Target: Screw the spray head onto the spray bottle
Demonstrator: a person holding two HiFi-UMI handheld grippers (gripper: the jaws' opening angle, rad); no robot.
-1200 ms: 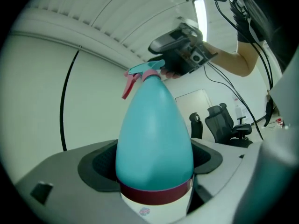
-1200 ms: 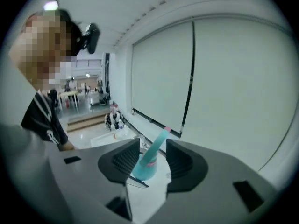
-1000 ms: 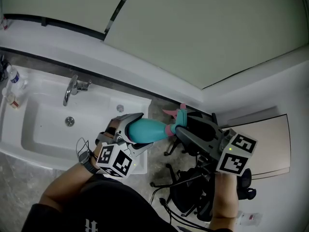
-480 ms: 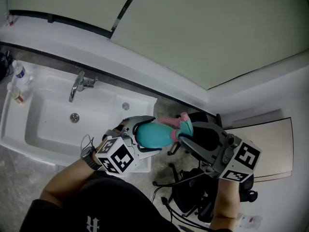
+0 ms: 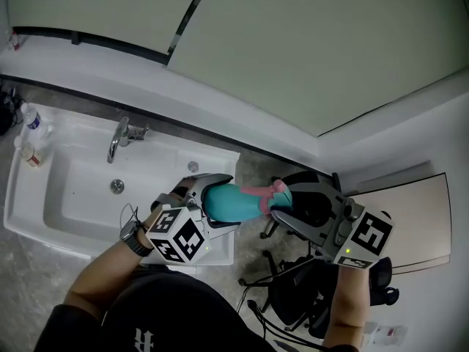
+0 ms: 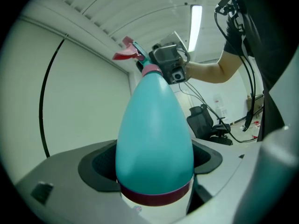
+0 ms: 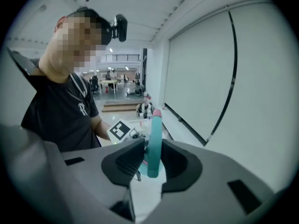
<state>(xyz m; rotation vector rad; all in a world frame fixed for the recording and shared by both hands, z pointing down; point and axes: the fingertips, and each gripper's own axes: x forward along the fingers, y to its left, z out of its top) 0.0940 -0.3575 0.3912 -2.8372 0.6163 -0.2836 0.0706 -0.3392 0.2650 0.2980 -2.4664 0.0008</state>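
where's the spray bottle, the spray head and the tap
spray bottle (image 5: 231, 201): head view, middle of its teal body
spray head (image 5: 281, 196): head view, its teal housing
tap (image 5: 116, 144): head view, its curved spout

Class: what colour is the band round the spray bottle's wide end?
Dark magenta band, clearest in the left gripper view.

I stood over a white sink (image 5: 73, 196) with a chrome faucet (image 5: 121, 136) set along a pale wall (image 5: 293, 57), a black office chair (image 5: 289, 303) just right of it, and a long ceiling light (image 6: 195, 27) glowed overhead.
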